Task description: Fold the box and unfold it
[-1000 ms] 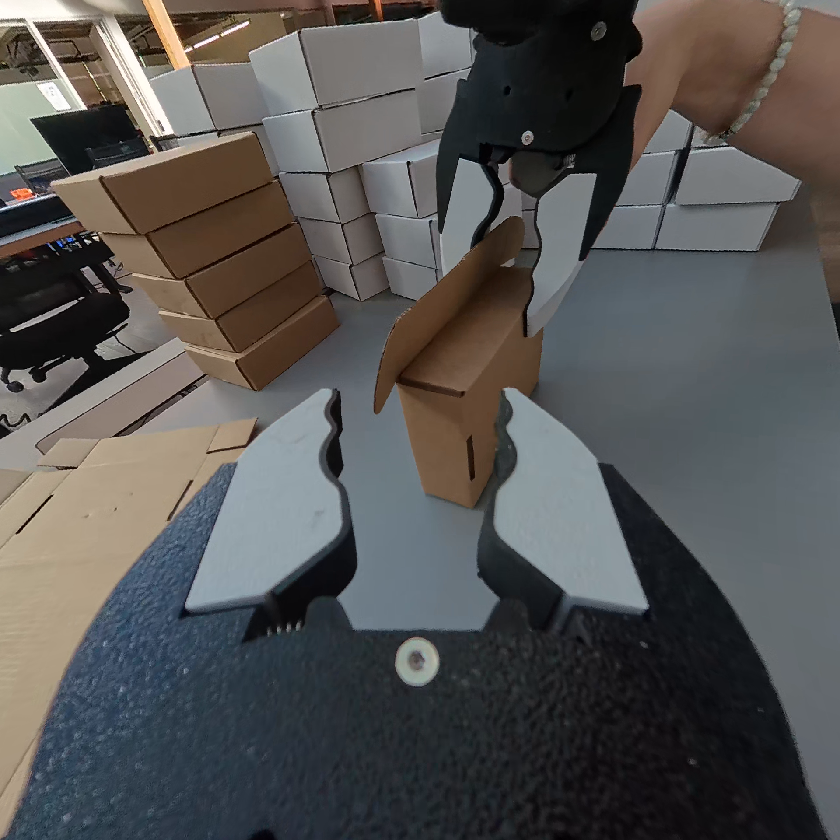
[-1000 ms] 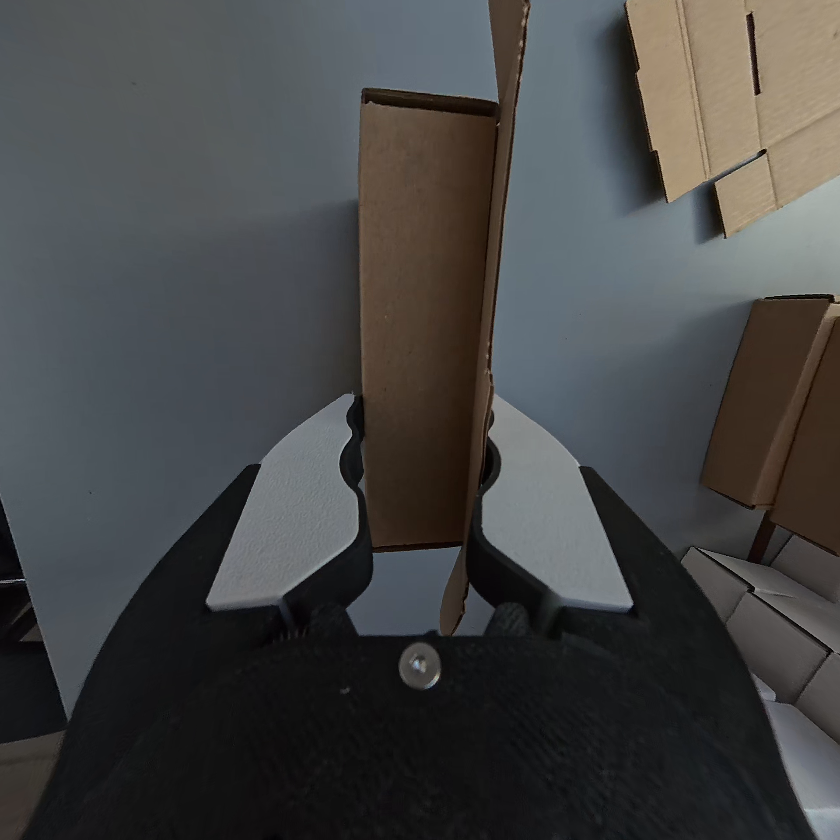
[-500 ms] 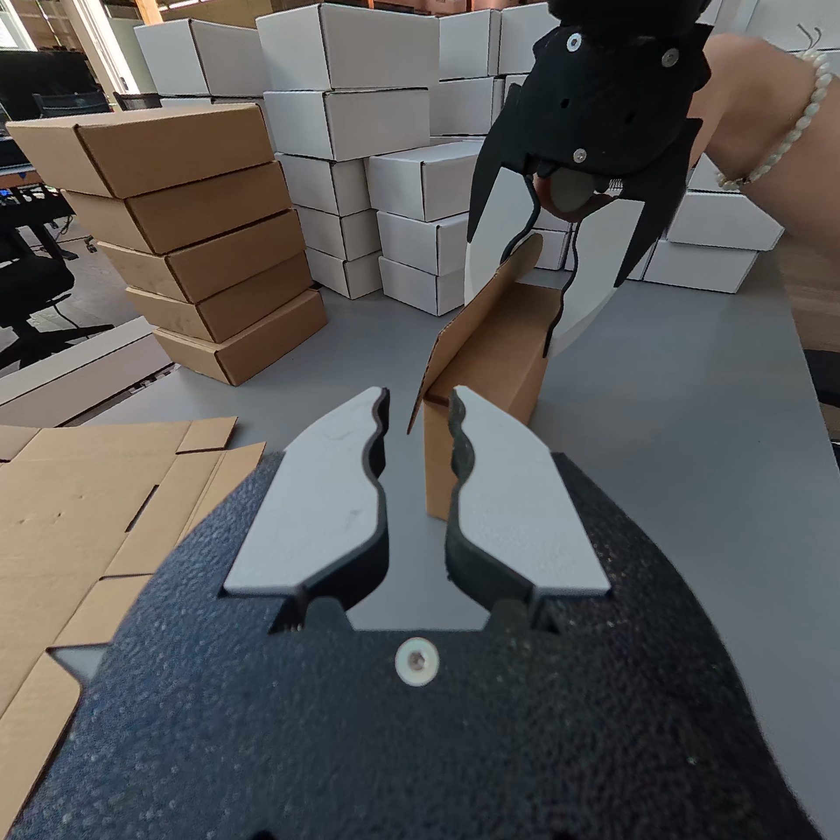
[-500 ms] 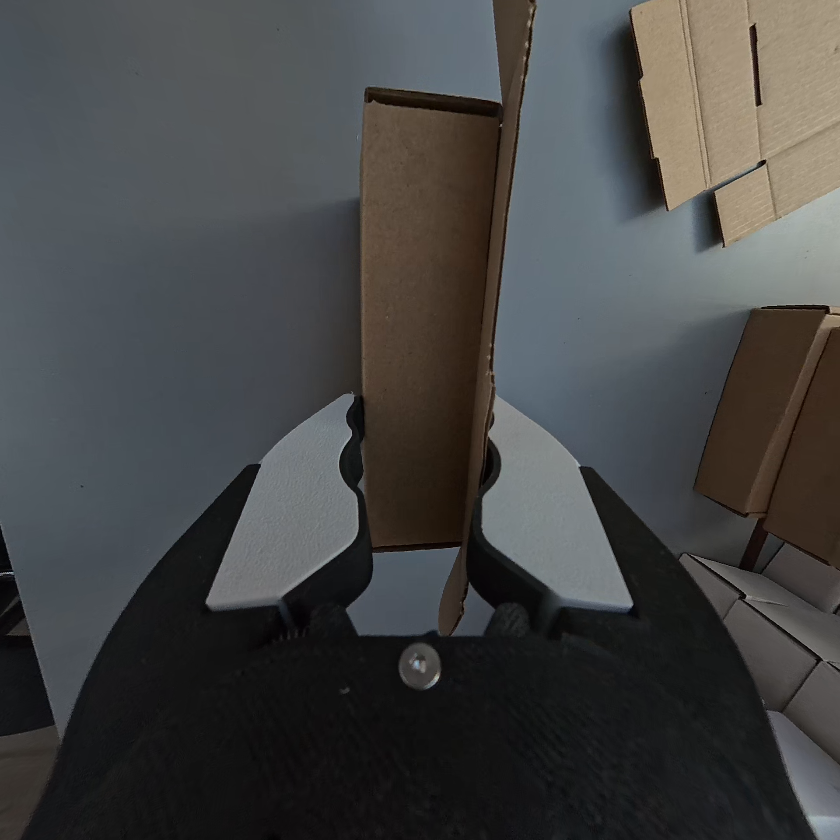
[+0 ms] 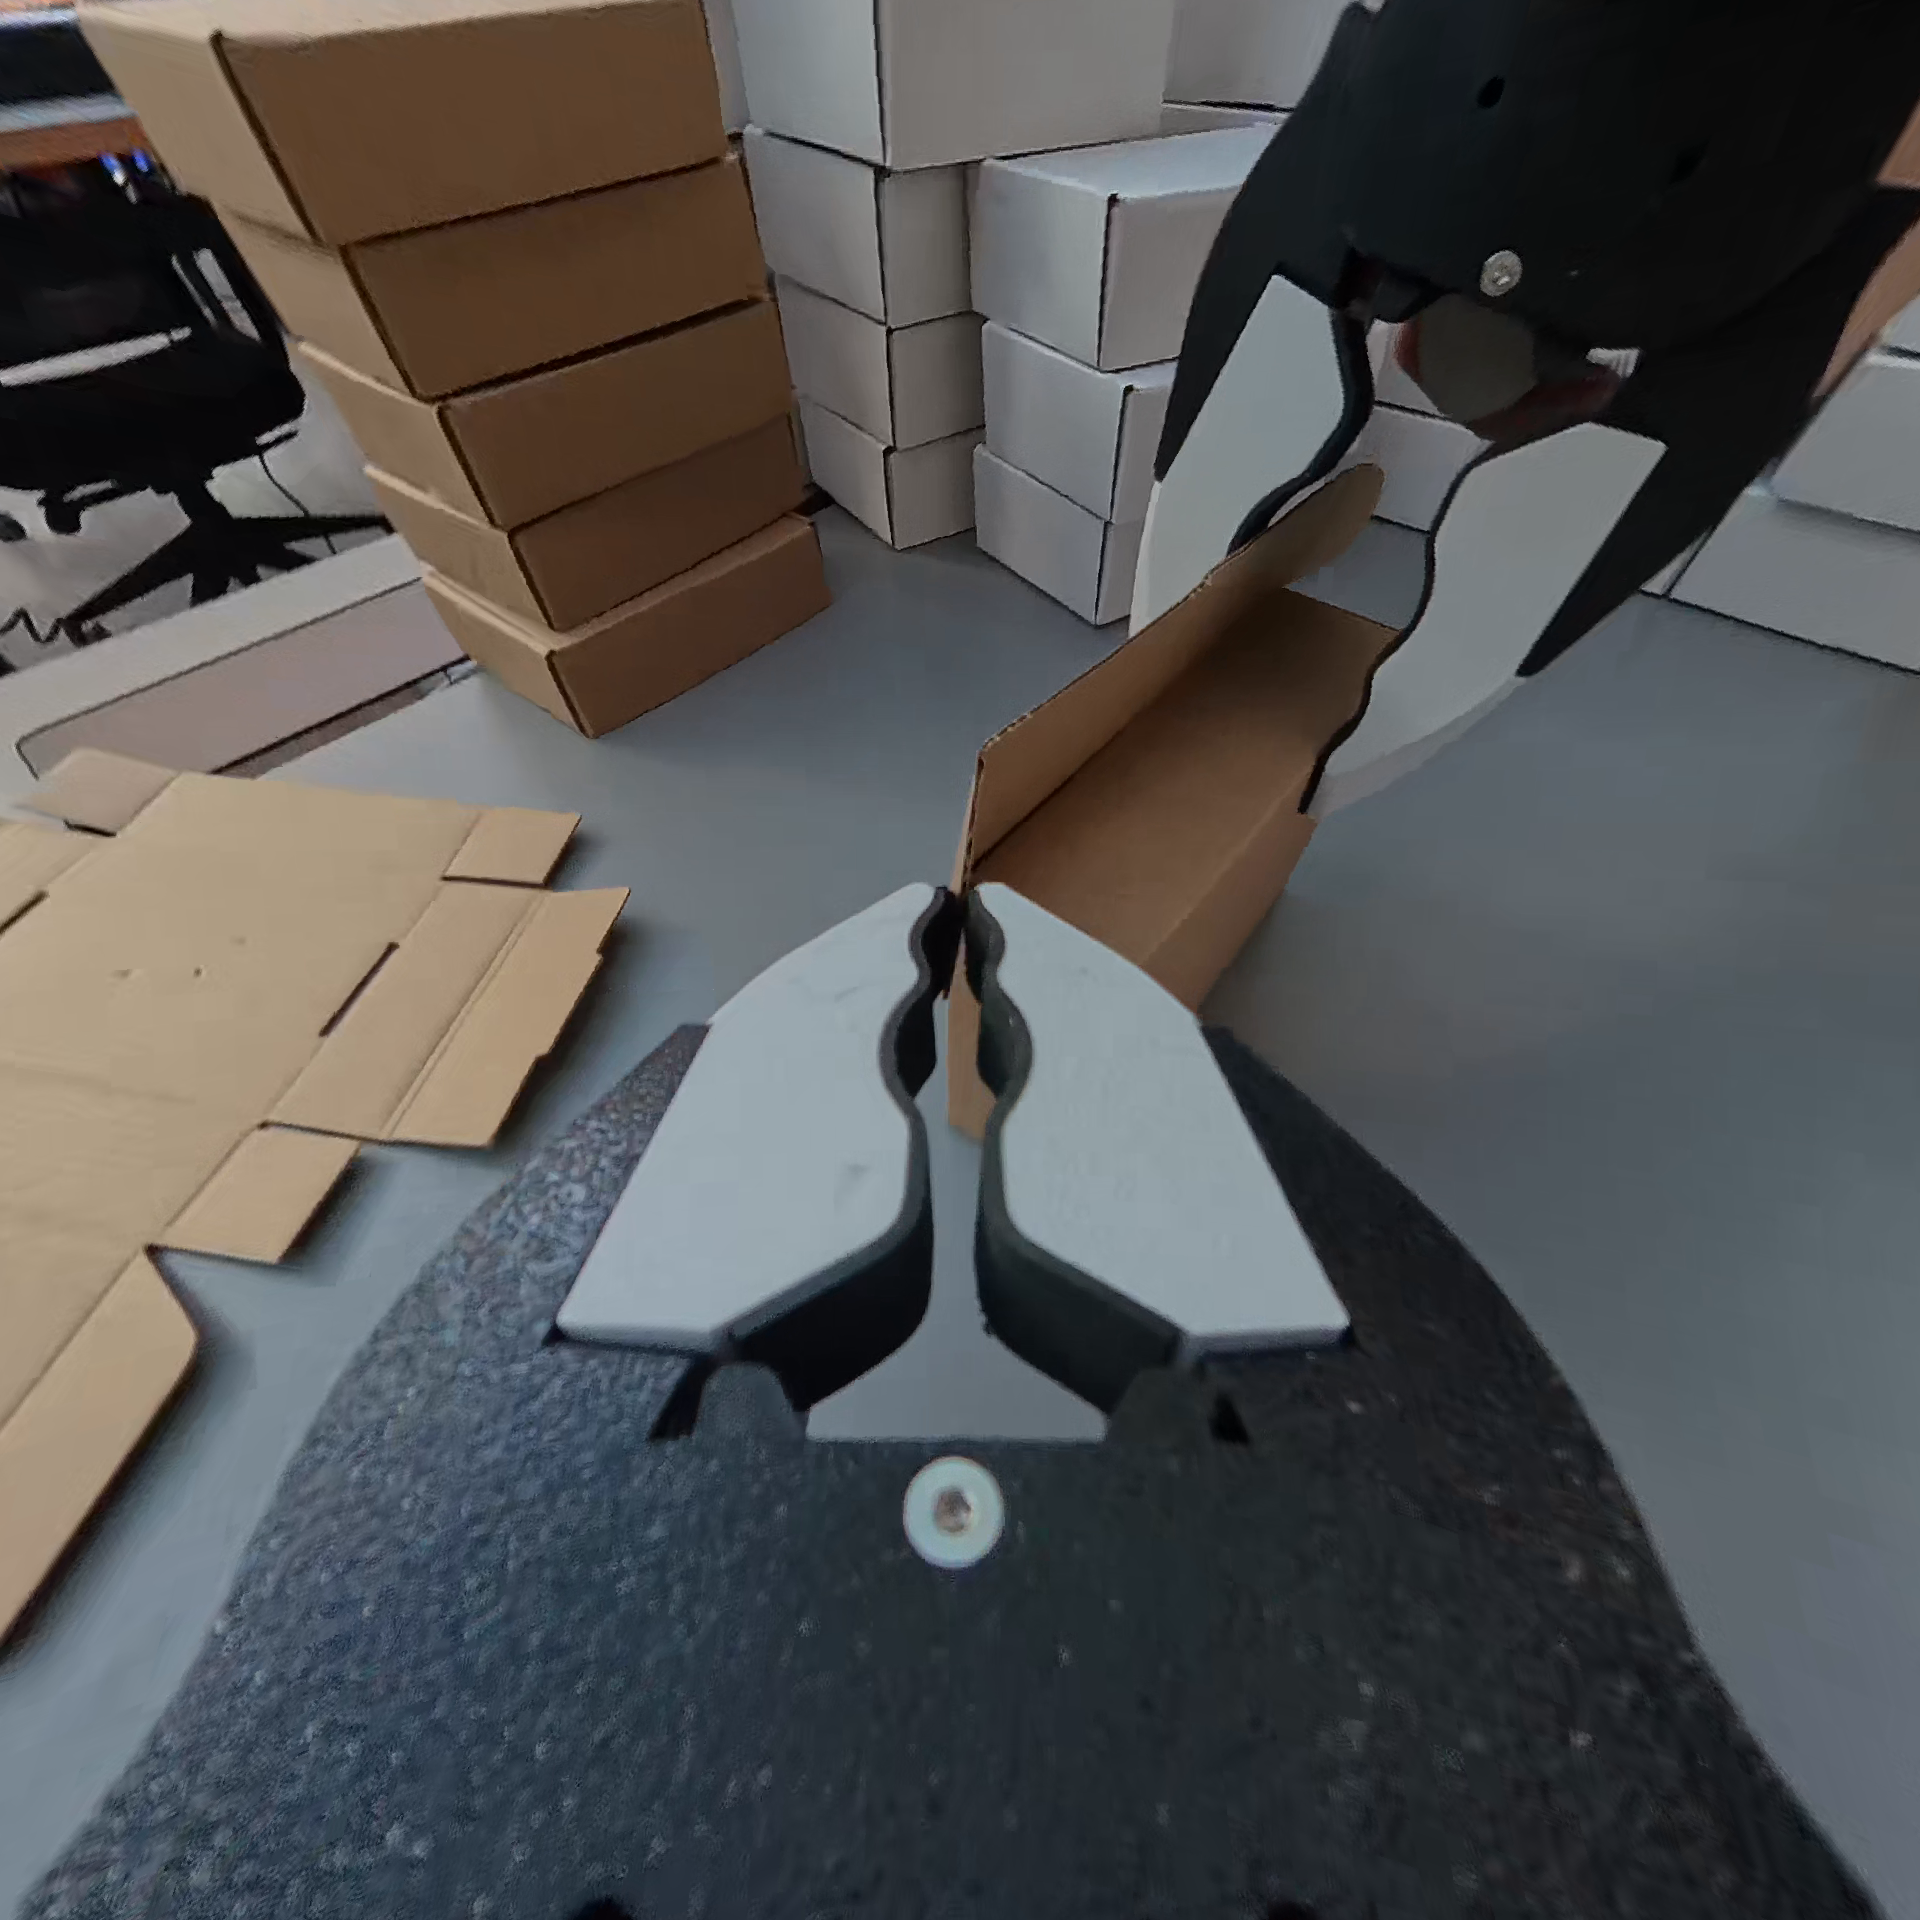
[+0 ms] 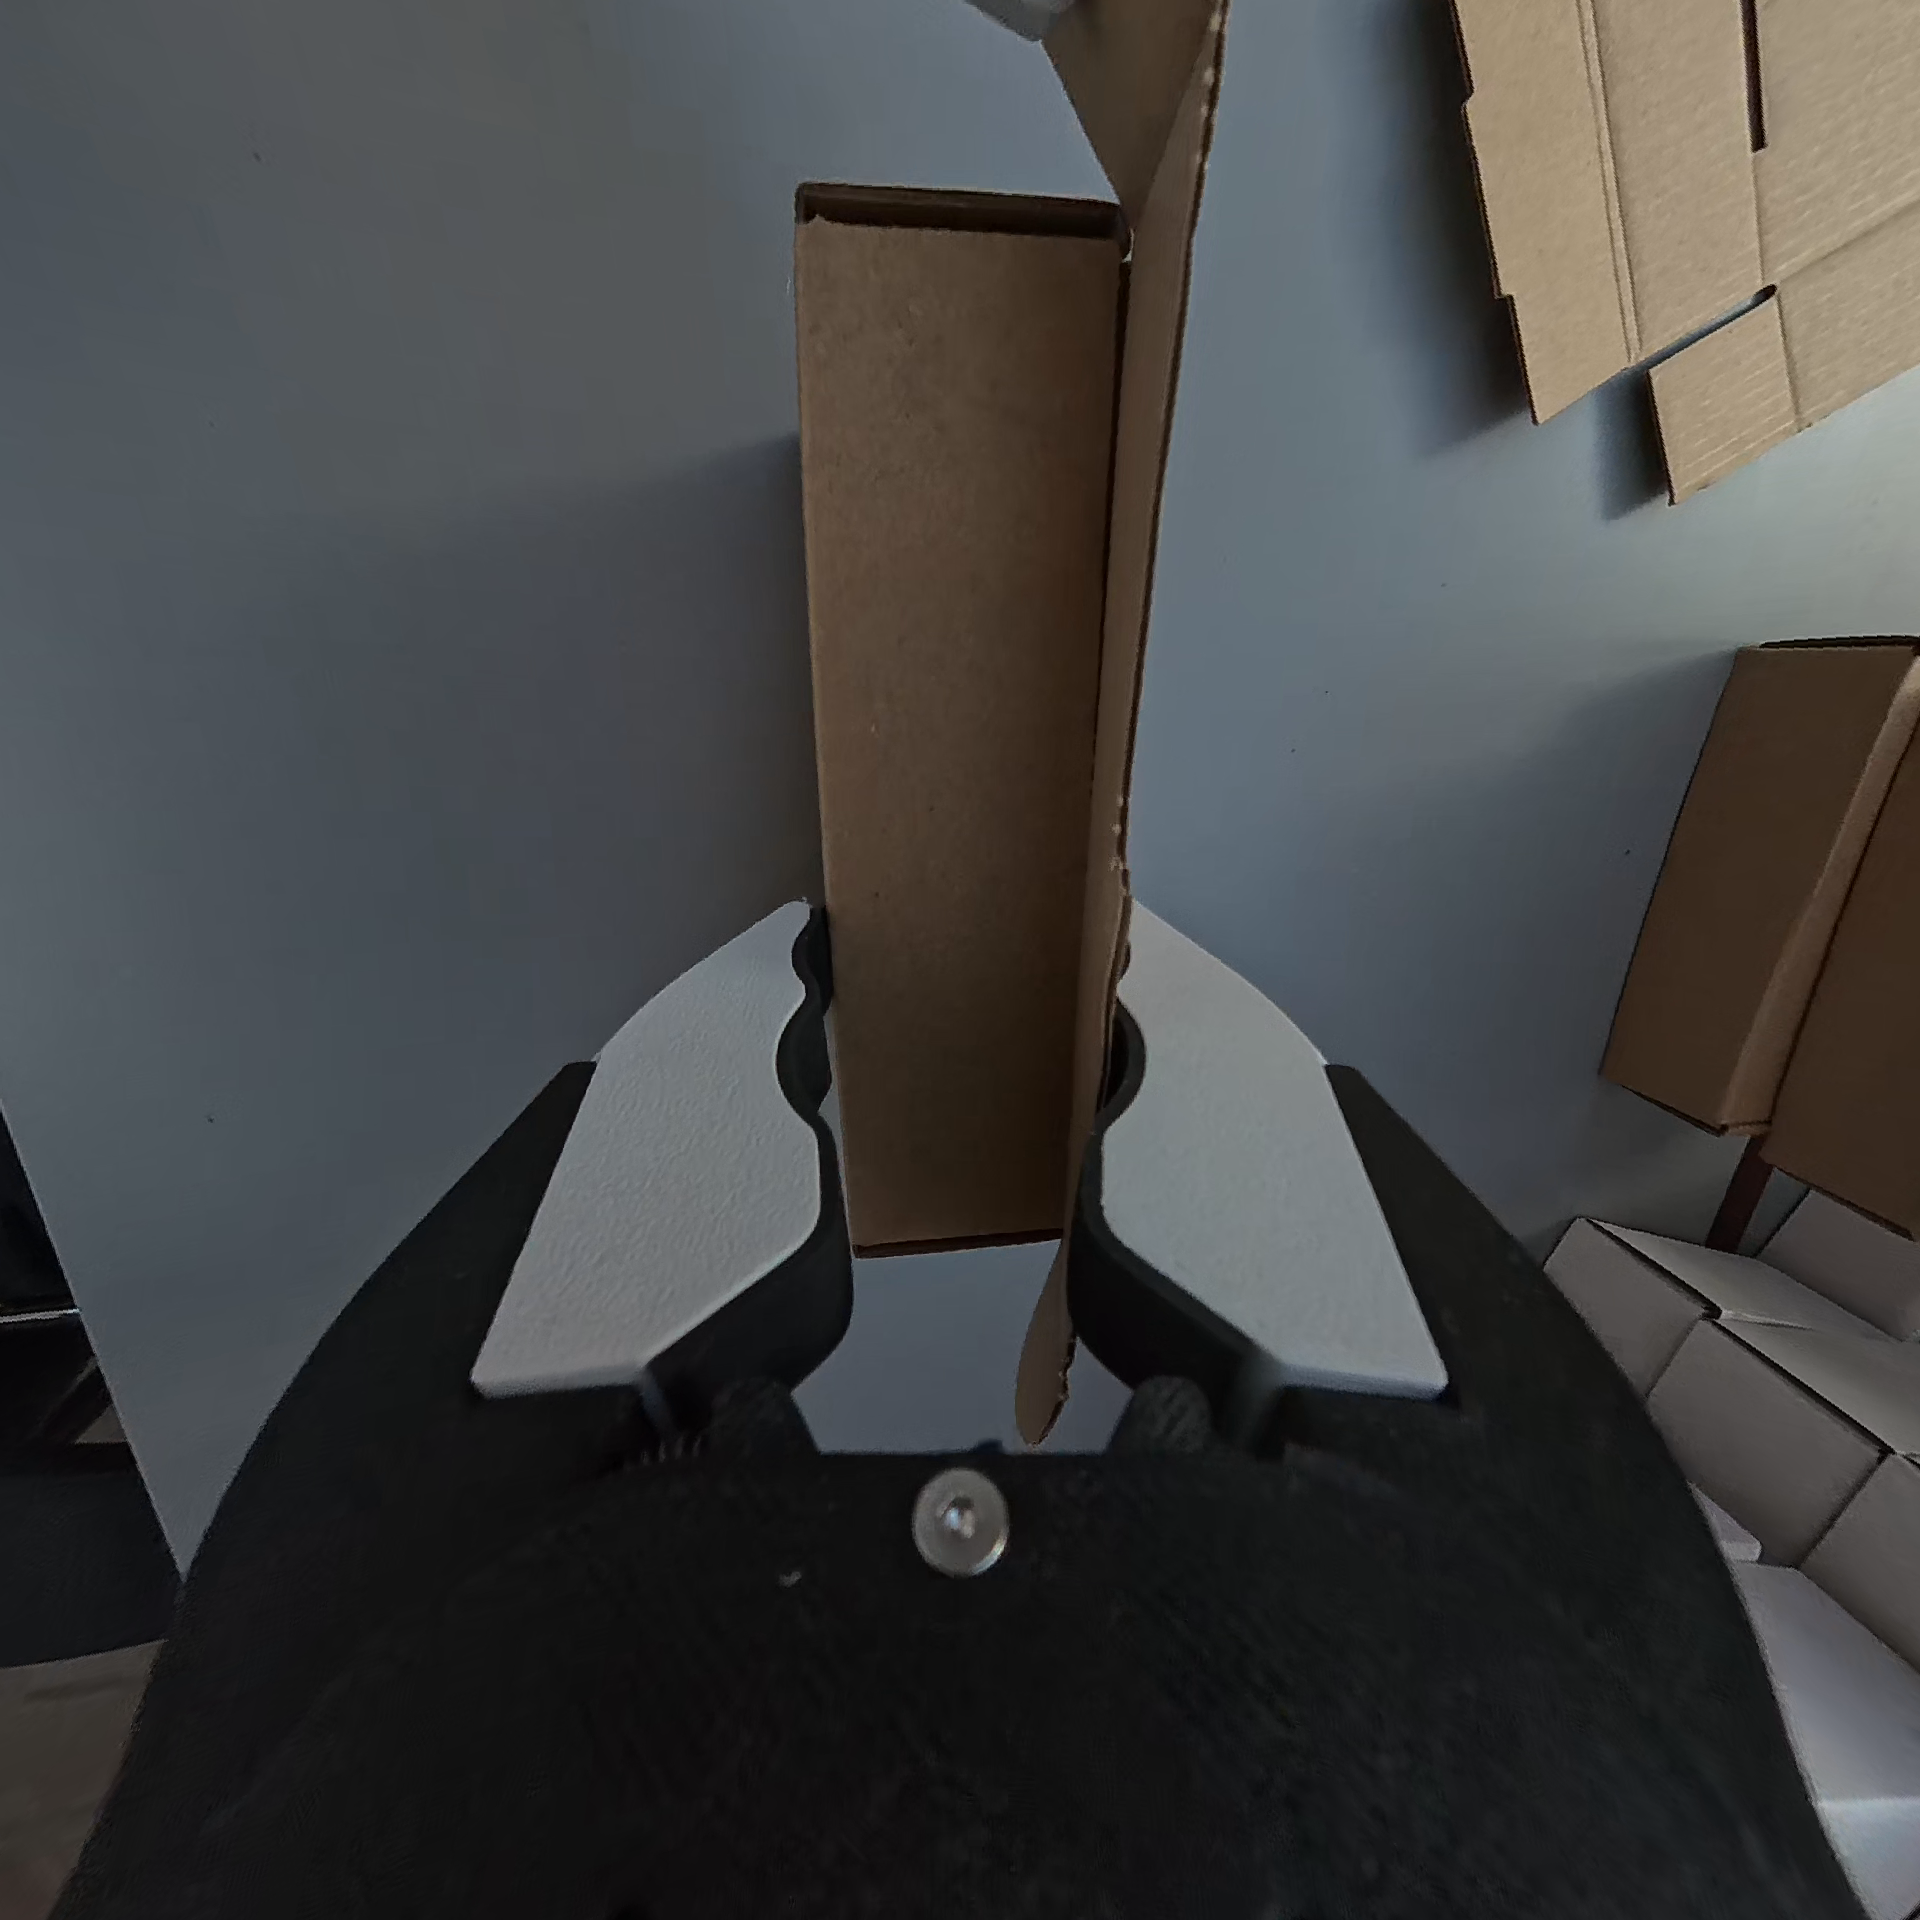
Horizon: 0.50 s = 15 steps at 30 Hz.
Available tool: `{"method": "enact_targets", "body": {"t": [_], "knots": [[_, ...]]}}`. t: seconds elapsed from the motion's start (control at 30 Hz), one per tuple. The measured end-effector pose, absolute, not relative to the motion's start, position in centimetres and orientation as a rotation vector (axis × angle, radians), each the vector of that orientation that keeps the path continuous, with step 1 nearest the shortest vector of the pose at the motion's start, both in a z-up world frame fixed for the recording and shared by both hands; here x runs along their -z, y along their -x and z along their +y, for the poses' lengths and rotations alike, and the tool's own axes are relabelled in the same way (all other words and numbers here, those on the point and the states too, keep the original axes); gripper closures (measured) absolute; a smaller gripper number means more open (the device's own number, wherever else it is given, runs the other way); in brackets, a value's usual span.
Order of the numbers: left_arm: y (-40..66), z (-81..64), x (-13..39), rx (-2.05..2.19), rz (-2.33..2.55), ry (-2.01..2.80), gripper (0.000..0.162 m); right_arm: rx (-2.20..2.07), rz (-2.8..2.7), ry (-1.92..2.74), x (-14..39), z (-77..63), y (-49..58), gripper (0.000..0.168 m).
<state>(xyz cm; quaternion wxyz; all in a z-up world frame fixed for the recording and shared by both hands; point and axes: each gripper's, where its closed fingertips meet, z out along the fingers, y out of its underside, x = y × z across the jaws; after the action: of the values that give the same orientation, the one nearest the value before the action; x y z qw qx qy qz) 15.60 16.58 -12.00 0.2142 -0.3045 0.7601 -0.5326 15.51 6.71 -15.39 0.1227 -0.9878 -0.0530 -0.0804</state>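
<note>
The left gripper (image 5: 958,914) is closed, its fingers pinching the near corner of the open flap (image 5: 1132,686) of the brown box (image 5: 1153,831), which stands on the grey desk (image 5: 1558,1039). At the box's far end, the right gripper (image 6: 966,935) is clamped across the box (image 6: 956,675), one finger on each side wall. Flat cardboard sheets (image 5: 208,997) lie on the desk to the left. Behind stand stacked brown boxes (image 5: 540,343) and white boxes (image 5: 935,260).

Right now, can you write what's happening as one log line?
left gripper: shut on flap | right gripper: shut on box | box: on table
</note>
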Motion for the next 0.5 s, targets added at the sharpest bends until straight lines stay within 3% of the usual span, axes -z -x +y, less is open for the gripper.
{"method": "enact_targets", "body": {"t": [0.17, 0.5], "knots": [[-15.3, 15.9, 12.1, 1.429, 2.075, 1.314, 0.158, 0.260, -0.104, 2.920, 15.4, 6.6, -15.5, 0.120], [-16.0, 15.2, 12.0, 1.381, 1.960, 1.675, 0.157, 0.275, -0.005, 2.991, 15.5, 6.5, -15.8, 0.120]]}}
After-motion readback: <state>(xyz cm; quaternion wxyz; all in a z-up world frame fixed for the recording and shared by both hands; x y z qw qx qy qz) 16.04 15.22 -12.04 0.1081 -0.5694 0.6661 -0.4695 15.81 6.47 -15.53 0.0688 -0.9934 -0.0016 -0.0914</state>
